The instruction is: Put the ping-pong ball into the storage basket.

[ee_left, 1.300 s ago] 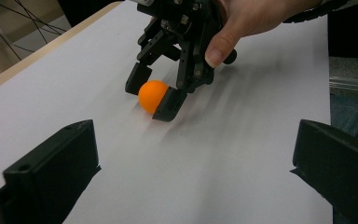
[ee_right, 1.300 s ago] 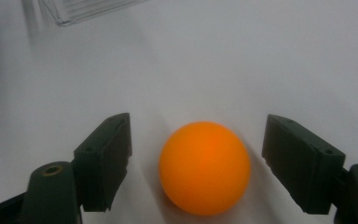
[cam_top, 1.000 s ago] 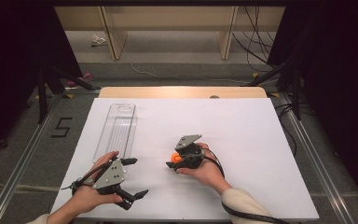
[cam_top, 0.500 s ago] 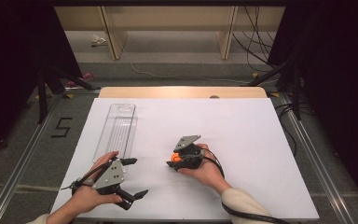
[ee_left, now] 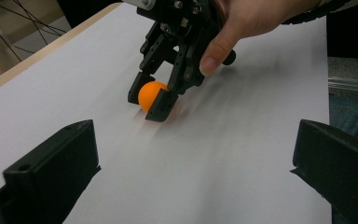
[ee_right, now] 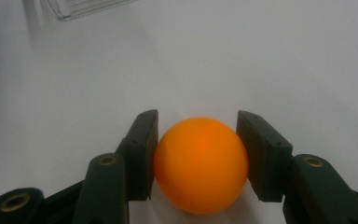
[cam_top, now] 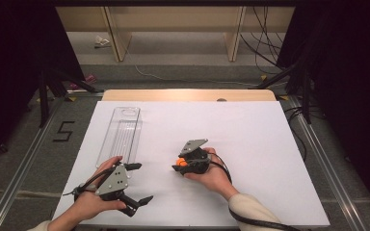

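The small smooth orange ball (ee_right: 200,165) sits low in the middle of the right gripper view, pinched between the two black jaws of the right tool (ee_right: 198,158), which have just been closing and now press on it from both sides. In the high view the ball (cam_top: 182,162) lies just below the centre of the frame, on the white sheet covering the bench (cam_top: 250,144), with the right tool (cam_top: 179,166) lying low over it. The ball seems to rest on the sheet, so the pick-up looks secured but not lifted.

The left tool (cam_top: 138,183) sits at the lower left of the high view, jaws spread wide with nothing between them, well apart from the ball.

A long clear plastic tray (cam_top: 120,134) lies left of centre, above the left tool; no ball is visible in it. If the ball is meant for it, lifting, carrying and releasing all remain.
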Tool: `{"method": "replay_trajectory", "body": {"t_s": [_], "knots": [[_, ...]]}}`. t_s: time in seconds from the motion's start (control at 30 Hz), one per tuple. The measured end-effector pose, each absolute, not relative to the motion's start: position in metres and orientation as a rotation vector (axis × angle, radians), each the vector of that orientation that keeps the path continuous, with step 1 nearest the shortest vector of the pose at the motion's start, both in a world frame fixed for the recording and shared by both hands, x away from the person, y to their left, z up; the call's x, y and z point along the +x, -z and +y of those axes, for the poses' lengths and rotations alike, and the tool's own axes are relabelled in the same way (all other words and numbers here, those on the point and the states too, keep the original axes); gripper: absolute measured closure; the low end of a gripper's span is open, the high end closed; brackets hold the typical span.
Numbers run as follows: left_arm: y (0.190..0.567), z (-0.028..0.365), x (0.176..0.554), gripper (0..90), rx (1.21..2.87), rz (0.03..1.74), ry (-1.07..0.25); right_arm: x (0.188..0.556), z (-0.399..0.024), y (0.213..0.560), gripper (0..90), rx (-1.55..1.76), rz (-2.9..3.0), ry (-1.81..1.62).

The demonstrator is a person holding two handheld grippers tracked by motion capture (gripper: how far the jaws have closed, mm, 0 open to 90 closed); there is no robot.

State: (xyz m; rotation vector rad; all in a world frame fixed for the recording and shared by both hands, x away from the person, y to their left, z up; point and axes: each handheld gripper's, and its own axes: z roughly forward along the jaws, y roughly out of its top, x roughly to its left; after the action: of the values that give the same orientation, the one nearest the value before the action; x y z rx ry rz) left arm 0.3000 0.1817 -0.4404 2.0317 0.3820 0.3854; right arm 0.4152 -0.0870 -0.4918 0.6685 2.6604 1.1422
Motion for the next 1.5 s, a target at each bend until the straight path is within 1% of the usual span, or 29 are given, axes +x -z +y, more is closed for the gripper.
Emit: {"method": "replay_trajectory", "body": {"t_s": [1.5], "knots": [[0.440, 0.182, 0.300, 0.0, 2.029, 0.381, -0.389, 0.413, -0.086, 0.476, 51.2, 0.661, 2.622, -1.237]]}}
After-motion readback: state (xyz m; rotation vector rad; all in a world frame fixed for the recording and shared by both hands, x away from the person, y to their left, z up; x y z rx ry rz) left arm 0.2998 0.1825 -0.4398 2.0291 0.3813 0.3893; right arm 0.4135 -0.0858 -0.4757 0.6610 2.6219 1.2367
